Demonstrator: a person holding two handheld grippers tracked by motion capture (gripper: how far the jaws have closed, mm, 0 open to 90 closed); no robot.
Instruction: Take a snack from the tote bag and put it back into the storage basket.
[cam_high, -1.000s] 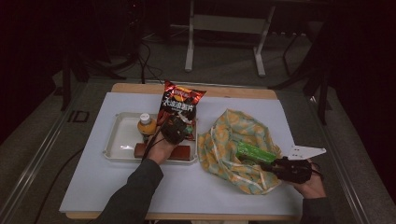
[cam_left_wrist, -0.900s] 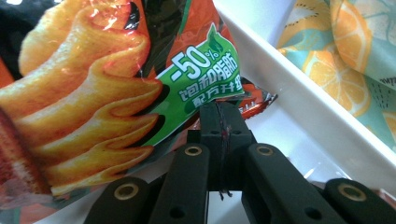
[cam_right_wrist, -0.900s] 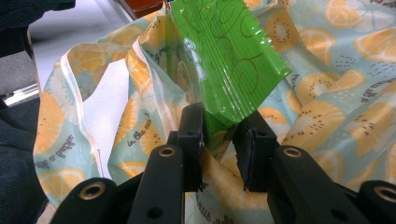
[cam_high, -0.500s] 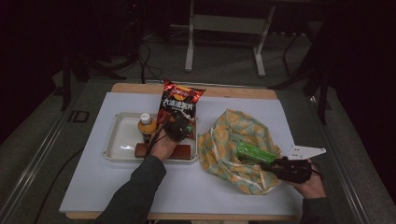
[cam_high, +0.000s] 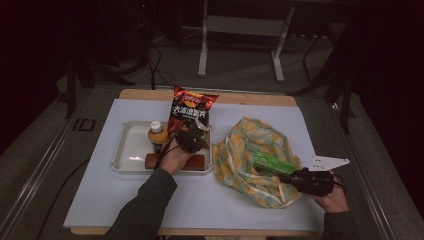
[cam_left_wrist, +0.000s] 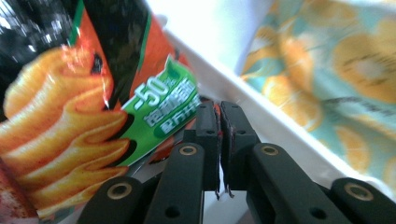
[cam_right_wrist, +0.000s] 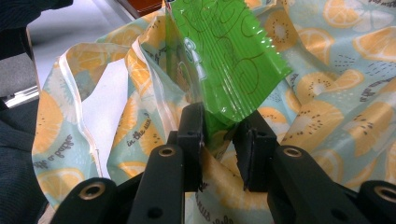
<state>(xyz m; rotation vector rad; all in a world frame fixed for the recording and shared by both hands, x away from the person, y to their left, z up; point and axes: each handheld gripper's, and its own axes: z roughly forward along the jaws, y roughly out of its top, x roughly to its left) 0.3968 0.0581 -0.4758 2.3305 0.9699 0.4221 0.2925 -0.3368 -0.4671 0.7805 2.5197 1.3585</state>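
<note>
A red and black chips bag (cam_high: 192, 106) (cam_left_wrist: 70, 107) stands upright at the back right of the white tray (cam_high: 129, 147). My left gripper (cam_high: 192, 139) (cam_left_wrist: 219, 116) is at the bag's lower edge. Its jaws have just been opening a little, and only a thin slit shows between them with the bag's red edge still in it. A green packet (cam_high: 272, 162) (cam_right_wrist: 224, 60) lies over the fruit-printed cloth bag (cam_high: 250, 145) (cam_right_wrist: 327, 116). My right gripper (cam_high: 302, 179) (cam_right_wrist: 219, 130) is shut on the packet's near end, above the cloth.
In the tray stand an orange bottle (cam_high: 157, 133) with a pale cap and a brown block (cam_high: 172, 161) at its front edge. The white mat (cam_high: 100, 190) covers the table. A person's sleeve (cam_high: 145, 205) reaches in from the bottom.
The chips bag and my left gripper have shifted slightly to the left. The right gripper and the green packet have stayed where they were.
</note>
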